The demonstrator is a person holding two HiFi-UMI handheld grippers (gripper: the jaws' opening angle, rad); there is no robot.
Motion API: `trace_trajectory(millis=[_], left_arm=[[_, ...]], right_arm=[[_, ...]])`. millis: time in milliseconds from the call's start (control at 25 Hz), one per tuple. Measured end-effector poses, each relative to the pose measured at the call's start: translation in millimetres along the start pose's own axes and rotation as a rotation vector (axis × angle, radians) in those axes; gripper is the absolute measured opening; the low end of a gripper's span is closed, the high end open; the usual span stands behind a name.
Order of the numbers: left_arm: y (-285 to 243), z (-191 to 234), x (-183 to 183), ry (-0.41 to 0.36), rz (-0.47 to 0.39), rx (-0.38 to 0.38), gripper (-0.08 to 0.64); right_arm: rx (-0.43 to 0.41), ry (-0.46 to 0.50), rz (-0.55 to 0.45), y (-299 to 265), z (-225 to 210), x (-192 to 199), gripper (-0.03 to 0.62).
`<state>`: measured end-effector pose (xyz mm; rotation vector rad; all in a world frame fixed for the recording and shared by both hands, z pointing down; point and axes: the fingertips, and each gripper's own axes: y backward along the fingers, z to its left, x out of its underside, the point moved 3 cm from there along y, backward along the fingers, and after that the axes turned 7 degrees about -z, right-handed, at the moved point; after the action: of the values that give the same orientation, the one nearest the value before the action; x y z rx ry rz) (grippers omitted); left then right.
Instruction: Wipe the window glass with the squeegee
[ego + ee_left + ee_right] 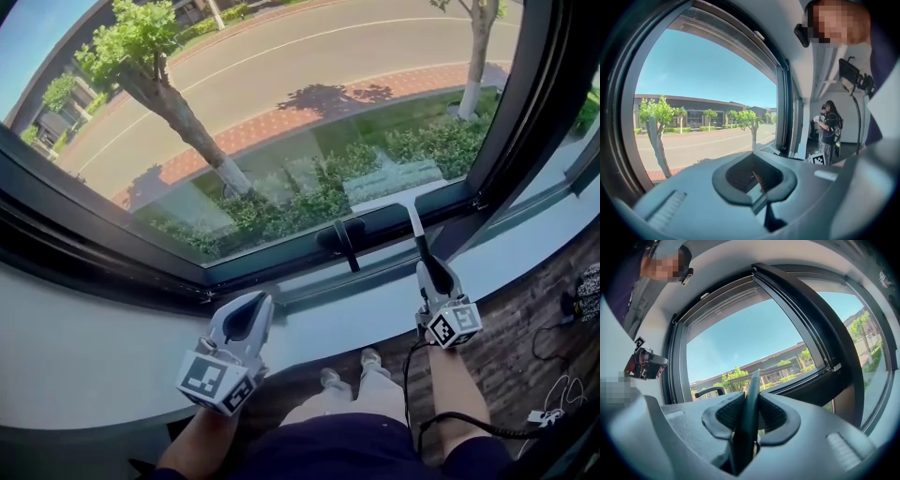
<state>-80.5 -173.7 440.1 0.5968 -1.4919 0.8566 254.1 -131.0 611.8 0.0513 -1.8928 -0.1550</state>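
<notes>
The window glass (281, 103) fills the upper head view inside a black frame (112, 253). My right gripper (436, 278) is shut on the dark handle of the squeegee (415, 228). The squeegee runs up from the jaws, and its pale head reaches the glass's lower edge near the right corner. In the right gripper view the squeegee handle (749, 413) stands pinched between both pads. My left gripper (247, 317) hovers over the white sill (94, 347) at the left, away from the glass. Its jaws are together with nothing between them.
A black window handle (342, 239) sticks out of the lower frame between the grippers. Cables (553, 375) lie on the wooden floor at right. My feet (349, 373) stand below the sill. Another person (829, 133) stands far back in the room.
</notes>
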Motion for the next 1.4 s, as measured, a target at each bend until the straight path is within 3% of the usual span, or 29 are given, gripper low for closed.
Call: trace_trajectory(millis=[400,680,1000,1200,1400], left_arm=[[4.2,16.2,17.4,0.066,0.038,-0.009,0.005],[21.2,33.4,37.6,0.105,0.023,-0.044,0.005],[-0.8,57.8,4.9,0.097,-0.066,-0.140,0.005],[-10.8,77.5,4.2,0.069,-0.121,-0.193,0.006],[-4.6,84.9,-12.3,0.051,-0.147,-0.167,0.005]], right_arm=[[0.025,-0.010,0.083,1.6,1.0,16.8,0.101],[0.049,-0.022,0.058,15.0,12.0,16.5,0.101],[-0.032,-0.029,-0.071,2.5,26.8,-67.1,0.101],[-0.099,0.042,-0.181,-8.1,46.4,-109.9,0.101],[-0.124,0.079,-0.310,-23.0,80.3,-168.8,0.101]])
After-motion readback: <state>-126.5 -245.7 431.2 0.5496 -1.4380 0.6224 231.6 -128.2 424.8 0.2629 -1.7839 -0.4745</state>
